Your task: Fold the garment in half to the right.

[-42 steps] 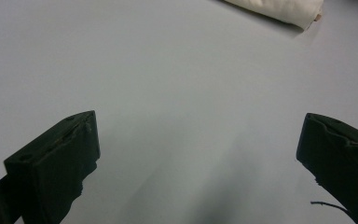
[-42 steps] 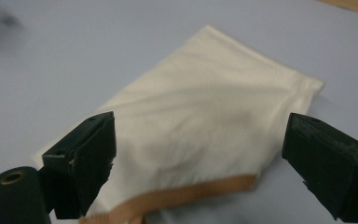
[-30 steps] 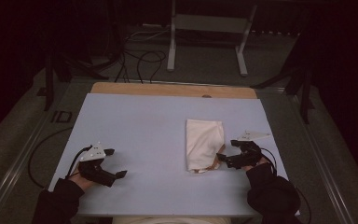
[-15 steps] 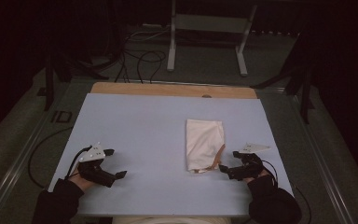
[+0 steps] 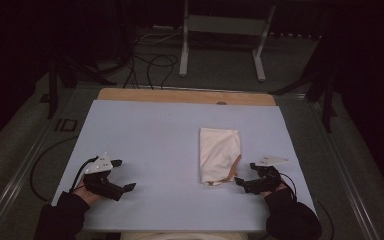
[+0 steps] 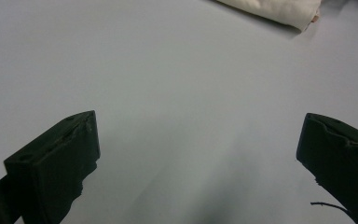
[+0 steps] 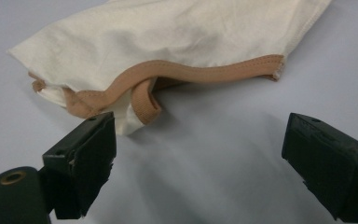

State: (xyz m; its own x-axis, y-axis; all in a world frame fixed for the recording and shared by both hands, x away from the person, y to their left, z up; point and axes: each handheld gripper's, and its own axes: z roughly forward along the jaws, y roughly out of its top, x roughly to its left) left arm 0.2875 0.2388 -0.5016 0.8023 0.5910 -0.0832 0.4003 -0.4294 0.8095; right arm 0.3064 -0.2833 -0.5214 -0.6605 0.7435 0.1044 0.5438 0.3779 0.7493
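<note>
A folded cream cloth lies flat on the pale blue table, right of centre. A tan strap runs along its near edge and loops at the corner. My right gripper stands open just off that near right corner; in the right gripper view its jaws are spread wide with bare table between them, the left one close to the strap loop. My left gripper is open at the near left, well away from the cloth, with nothing between its fingers.
A wooden strip borders the table's far edge. Beyond it on the dark floor are cables and a metal stand. Sleeved forearms come in over the near edge.
My right gripper has drawn back from the cloth's right side toward the near edge, beside the cloth's near corner. The left gripper and the cloth have hardly moved.
</note>
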